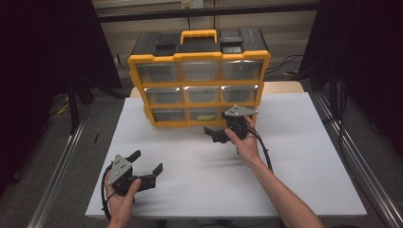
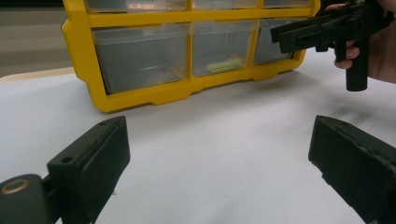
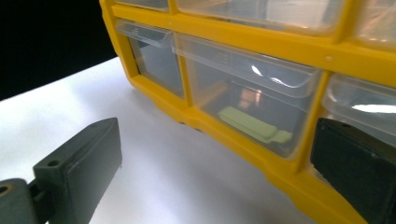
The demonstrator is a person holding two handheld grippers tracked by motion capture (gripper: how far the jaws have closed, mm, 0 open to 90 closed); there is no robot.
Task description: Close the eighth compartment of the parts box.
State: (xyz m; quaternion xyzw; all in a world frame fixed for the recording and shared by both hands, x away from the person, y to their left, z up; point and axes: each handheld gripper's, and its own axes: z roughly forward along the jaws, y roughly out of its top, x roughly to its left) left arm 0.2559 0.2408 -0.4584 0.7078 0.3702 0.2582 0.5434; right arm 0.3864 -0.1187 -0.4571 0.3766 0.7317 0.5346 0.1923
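Observation:
A yellow drawer cabinet with clear drawers stands at the back of the white table. A pale green flat item lies inside its bottom middle drawer. My right gripper is open just in front of the bottom row, near the right-hand drawer, with nothing between its jaws. In the right gripper view the gripper faces the middle drawer from close by. My left gripper rests open and empty at the front left of the table. The left gripper view shows that gripper, the cabinet and the right gripper.
The cabinet has a black top and a yellow carrying handle. Metal rails run along both sides of the table, and the floor lies beyond them. Cables trail from both grippers across the white surface.

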